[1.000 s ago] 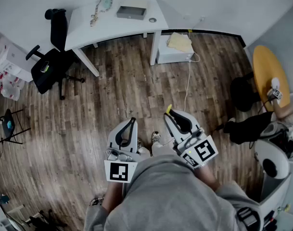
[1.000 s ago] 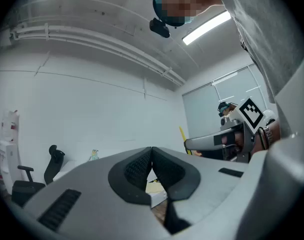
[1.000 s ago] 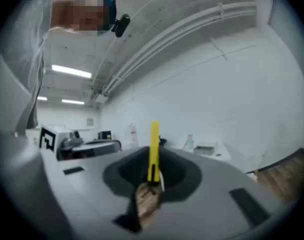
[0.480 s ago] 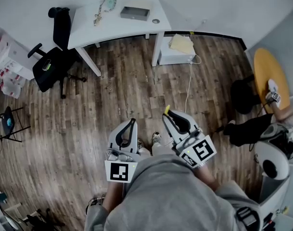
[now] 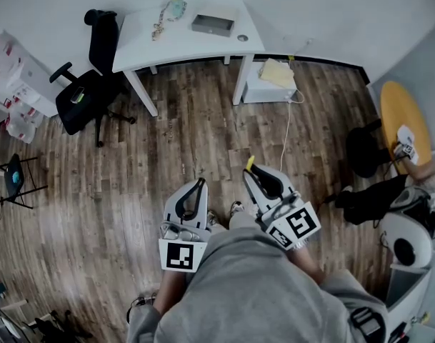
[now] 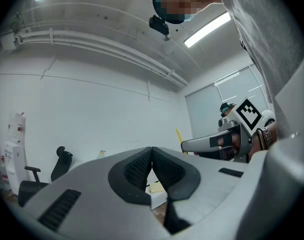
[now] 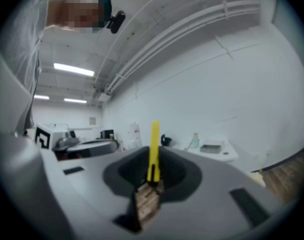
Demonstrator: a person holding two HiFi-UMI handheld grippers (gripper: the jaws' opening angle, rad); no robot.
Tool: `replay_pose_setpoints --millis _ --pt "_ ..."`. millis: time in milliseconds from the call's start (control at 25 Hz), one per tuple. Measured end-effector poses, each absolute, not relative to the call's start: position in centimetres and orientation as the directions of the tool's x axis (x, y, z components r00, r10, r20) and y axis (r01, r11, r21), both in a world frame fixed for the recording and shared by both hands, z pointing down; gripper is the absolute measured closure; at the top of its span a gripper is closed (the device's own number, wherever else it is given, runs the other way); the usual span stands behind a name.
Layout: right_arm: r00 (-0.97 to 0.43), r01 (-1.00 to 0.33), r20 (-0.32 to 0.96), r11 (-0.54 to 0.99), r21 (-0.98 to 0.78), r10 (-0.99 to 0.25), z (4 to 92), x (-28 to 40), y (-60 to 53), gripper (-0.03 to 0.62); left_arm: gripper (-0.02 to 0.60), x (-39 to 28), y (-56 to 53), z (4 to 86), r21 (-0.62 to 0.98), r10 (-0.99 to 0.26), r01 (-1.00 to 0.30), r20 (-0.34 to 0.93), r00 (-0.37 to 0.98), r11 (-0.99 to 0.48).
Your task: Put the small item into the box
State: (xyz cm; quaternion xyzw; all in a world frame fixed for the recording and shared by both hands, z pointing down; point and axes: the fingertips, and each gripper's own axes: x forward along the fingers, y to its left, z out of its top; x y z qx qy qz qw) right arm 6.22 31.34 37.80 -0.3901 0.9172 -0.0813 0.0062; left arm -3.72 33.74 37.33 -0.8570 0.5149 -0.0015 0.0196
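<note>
The right gripper (image 5: 251, 171), fingers clamped on the slim yellow small item (image 7: 153, 151), sits far below the box (image 5: 212, 25) on the upper-centre worktop (image 5: 176, 43), while the left gripper (image 5: 198, 183) has its fingers closed on nothing.

Your left gripper (image 5: 199, 182) and right gripper (image 5: 251, 171) sit side by side just before your body, the small item (image 5: 250, 162) standing between the right one's jaws. Well ahead, across the floor (image 5: 196, 141), the desk (image 5: 181, 45) stands against the wall (image 5: 331, 6) with the box (image 5: 212, 25) on it, a toy (image 5: 168, 9) to the box's left and a small disc (image 5: 243, 38) to its right. An office chair (image 5: 85, 95) stands left of the desk, a low cabinet (image 5: 260, 91) by its right end, a round table (image 5: 401, 113) well off to your right.
</note>
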Motion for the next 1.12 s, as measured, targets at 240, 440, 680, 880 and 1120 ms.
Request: replay_pose_setpoints --millis 240,440,680,880,1120 --pt "-0.706 -0.706 0.043 0.696 -0.134 -0.707 37.5 3.8 32.5 0.514 0.549 -6.6 34.5 36.9 -0.007 -0.896 -0.897 -0.050 0.441 -0.441" --pt "-0.690 -0.722 0.052 0.682 -0.115 -0.722 37.6 3.0 32.7 0.514 0.549 -7.2 34.6 37.2 -0.013 -0.886 -0.888 -0.061 0.459 -0.459" --pt "-0.670 -0.741 0.064 0.661 -0.120 -0.740 37.9 3.2 32.5 0.514 0.549 -7.1 34.1 37.4 -0.015 -0.877 -0.879 -0.062 0.477 -0.477" --pt "-0.664 -0.744 0.050 0.654 -0.137 -0.746 37.9 2.9 31.1 0.514 0.549 -7.8 32.8 37.4 -0.014 -0.879 -0.880 -0.057 0.474 -0.474" --pt "-0.668 -0.743 0.077 0.655 -0.136 -0.741 39.1 3.0 28.6 0.514 0.549 -8.0 30.7 38.4 -0.025 -0.886 -0.886 -0.021 0.464 -0.463"
